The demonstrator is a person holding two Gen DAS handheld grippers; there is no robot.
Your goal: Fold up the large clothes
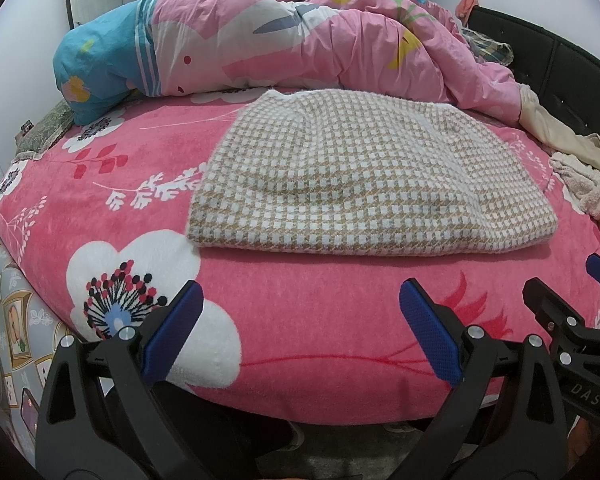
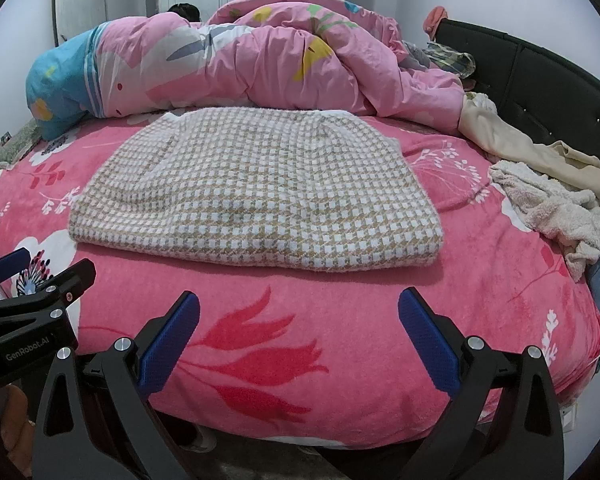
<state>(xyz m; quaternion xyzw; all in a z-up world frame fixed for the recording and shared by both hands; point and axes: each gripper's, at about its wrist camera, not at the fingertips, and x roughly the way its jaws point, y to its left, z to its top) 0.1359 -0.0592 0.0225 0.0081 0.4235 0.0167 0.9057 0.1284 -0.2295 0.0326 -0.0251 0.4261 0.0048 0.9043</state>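
Checked garment [image 1: 364, 176], beige-and-white houndstooth knit, folded flat into a thick rectangle on the pink floral bed cover [image 1: 300, 340]. Lies near the middle of the bed, folded near edge facing both tools, far edge just short of the heaped pink quilt [image 1: 300, 40].

Left tool [image 1: 300, 332]: blue-padded fingers [image 1: 172, 332] spread wide, holding nothing, hovering at the near edge of the bed. Garment ahead of it and slightly to its right, apart from the fingertips, with a strip of bare pink cover between.

Right tool [image 2: 300, 336]: fingers [image 2: 430, 344] likewise spread wide and empty, at the same near edge. Garment straight ahead and a little to its left [image 2: 256, 192], not touched.

Tools side by side, each seen at the edge of the other's view.

Off to the right of the garment, a crumpled cream fleece item [image 2: 556, 208] and a beige cloth [image 2: 512, 144] near the black headboard [image 2: 548, 76]. Blue end of the quilt [image 1: 96, 68] at far left.
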